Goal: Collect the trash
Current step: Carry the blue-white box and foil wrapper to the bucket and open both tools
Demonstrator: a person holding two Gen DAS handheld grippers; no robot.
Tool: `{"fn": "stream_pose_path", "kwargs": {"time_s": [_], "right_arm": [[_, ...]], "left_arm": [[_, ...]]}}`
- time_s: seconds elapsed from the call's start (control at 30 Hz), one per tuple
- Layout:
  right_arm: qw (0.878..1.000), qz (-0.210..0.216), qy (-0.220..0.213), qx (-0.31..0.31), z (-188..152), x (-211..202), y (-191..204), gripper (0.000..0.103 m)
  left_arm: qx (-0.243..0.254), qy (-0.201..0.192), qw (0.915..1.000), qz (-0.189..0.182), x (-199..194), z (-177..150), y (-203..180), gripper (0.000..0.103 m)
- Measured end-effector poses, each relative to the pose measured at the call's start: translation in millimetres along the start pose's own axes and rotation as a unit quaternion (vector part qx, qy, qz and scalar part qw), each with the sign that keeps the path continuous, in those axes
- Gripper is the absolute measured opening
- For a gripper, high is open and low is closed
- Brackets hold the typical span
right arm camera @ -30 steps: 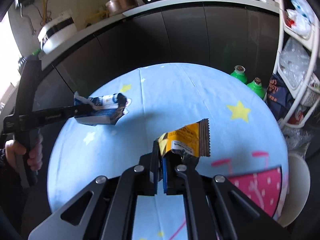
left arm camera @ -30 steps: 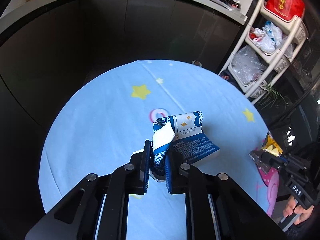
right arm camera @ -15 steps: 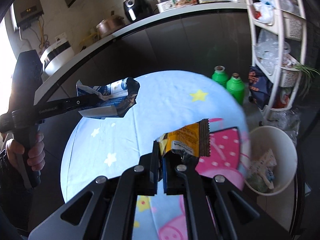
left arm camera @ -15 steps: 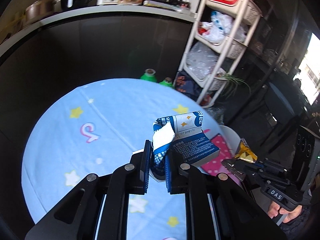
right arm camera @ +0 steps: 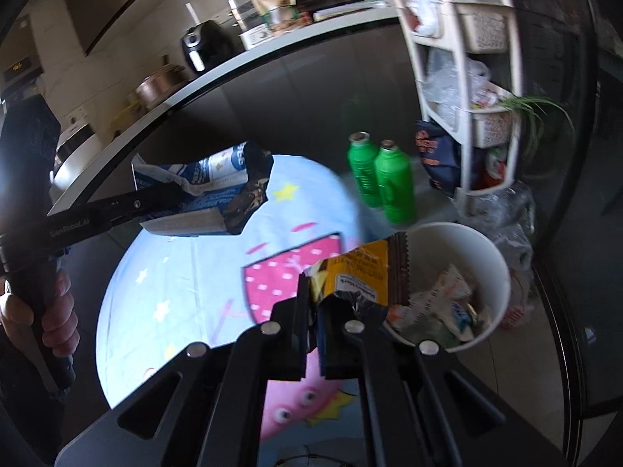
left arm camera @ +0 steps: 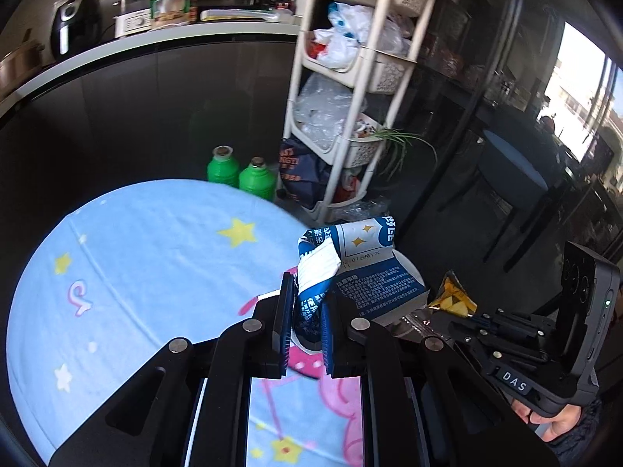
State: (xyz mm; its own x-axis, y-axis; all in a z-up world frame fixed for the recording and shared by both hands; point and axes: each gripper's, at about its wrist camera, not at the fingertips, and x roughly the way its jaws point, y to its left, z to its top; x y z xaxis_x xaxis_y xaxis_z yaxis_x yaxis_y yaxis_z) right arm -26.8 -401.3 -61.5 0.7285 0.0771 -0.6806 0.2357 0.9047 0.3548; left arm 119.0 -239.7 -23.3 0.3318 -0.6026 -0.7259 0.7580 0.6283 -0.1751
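Both pieces look light and crushable: the left gripper [left arm camera: 305, 327] has its jaws pinched on the torn blue-and-white carton [left arm camera: 362, 272], the right gripper [right arm camera: 313, 330] clamps the yellow snack wrapper [right arm camera: 358, 272] beside the white waste bin [right arm camera: 494, 260], so edge grips suffice.

Blue-and-white carton [left arm camera: 362, 276]: crumpled, printed with gold stars and text, its torn top flap folded over. It is raised clear of the tablecloth and pinched at its crushed end.

Yellow snack wrapper [right arm camera: 358, 276]: torn open, with a brown serrated edge and a dark inner lining. It stands roughly upright, clamped at its lower end, over the near rim of the bin.

White round bin [right arm camera: 502, 272]: open-topped, standing on the floor beside the table. It contains several crumpled wrappers.
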Motion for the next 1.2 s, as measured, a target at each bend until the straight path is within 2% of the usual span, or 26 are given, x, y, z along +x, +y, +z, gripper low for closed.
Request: {"fn": "stream_pose_path", "kwargs": {"time_s": [0.2, 0.47, 0.73, 0.8, 0.9, 0.93, 0.97, 1.0, 1.03, 1.07, 1.13, 1.2], "right_arm": [[0.999, -0.018, 0.006, 0.038, -9.7, 1.1, -43.7, 0.006], [0.997, -0.024, 0.025, 0.072, -19.5, 19.9, -85.8, 0.006], [0.994, -0.010, 0.046, 0.095, -20.2, 56.0, -114.3, 0.008], [0.993, 0.001, 0.048, 0.108, -18.7, 65.5, -123.0, 0.008], [0.992, 0.017, 0.050, 0.116, -14.9, 77.2, -130.3, 0.009], [0.992, 0.018, 0.049, 0.113, -13.5, 81.1, -131.3, 0.015], [0.992, 0.016, 0.047, 0.112, -12.7, 84.2, -132.1, 0.031], [0.993, 0.014, 0.044, 0.111, -12.1, 88.1, -133.3, 0.043], [0.993, 0.015, 0.041, 0.110, -12.0, 90.3, -134.5, 0.060], [0.993, 0.019, 0.039, 0.109, -12.6, 91.5, -135.0, 0.069], [0.994, 0.024, 0.041, 0.102, -14.4, 94.6, -134.9, 0.069], [0.994, 0.025, 0.046, 0.098, -17.5, 95.8, -134.8, 0.074]], "left_arm": [[0.033, 0.012, 0.9993, -0.009, 33.2, 13.6, -41.0, 0.011], [0.054, 0.041, 0.9973, -0.029, 76.7, 25.8, -73.6, 0.011], [0.027, 0.082, 0.9942, -0.064, 125.3, 37.6, -81.2, 0.012], [0.021, 0.087, 0.9940, -0.062, 133.4, 39.8, -81.3, 0.013], [0.019, 0.085, 0.9945, -0.058, 142.5, 42.4, -82.4, 0.020], [0.017, 0.083, 0.9950, -0.053, 144.3, 42.7, -83.3, 0.022], [0.016, 0.081, 0.9953, -0.050, 146.6, 43.3, -84.1, 0.028], [0.016, 0.080, 0.9956, -0.047, 149.0, 43.7, -84.6, 0.037], [0.016, 0.077, 0.9961, -0.039, 150.7, 44.1, -84.7, 0.043], [0.015, 0.073, 0.9967, -0.031, 151.8, 44.1, -84.1, 0.053], [0.010, 0.069, 0.9972, -0.027, 153.2, 44.1, -81.9, 0.058], [0.005, 0.066, 0.9975, -0.025, 149.2, 43.2, -78.8, 0.065]]}}
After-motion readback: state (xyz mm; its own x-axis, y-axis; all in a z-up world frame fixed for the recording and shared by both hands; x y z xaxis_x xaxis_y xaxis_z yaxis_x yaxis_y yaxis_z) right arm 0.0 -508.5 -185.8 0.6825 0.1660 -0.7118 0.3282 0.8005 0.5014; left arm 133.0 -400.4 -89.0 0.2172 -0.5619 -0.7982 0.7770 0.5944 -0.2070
